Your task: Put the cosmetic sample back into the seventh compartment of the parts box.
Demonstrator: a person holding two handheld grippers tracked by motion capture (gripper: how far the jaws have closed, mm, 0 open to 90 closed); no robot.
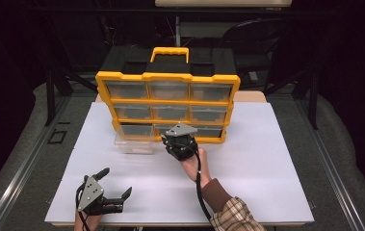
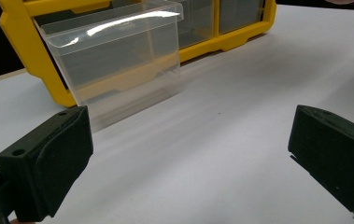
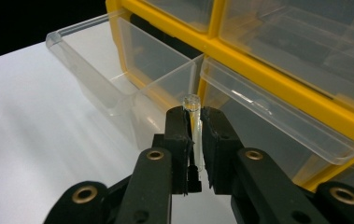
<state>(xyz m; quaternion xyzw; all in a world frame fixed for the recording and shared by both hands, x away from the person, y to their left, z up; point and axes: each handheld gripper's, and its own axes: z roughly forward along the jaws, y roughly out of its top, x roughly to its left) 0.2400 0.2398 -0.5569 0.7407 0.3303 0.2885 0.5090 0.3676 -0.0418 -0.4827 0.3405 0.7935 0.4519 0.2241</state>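
A yellow organizer (image 1: 168, 77) with clear drawers stands upright at the back of the white table. Its bottom-left drawer (image 1: 133, 143) is pulled out toward me and looks empty. My right gripper (image 1: 173, 140) hovers in front of the bottom row, just right of that drawer. In the right gripper view the right gripper (image 3: 196, 122) is shut on a small clear tube (image 3: 191, 101) held upright, with the open drawer (image 3: 95, 60) just beyond and to the left. My left gripper (image 1: 116, 182) rests open near the front left edge, holding nothing. In the left gripper view the left gripper (image 2: 191, 154) faces the drawer (image 2: 118, 60).
The white tabletop (image 1: 267, 163) spreads wide to the right and front. The organizer has a yellow handle (image 1: 169, 52) on top, and its other drawers are closed. Dark floor and black frames surround the table.
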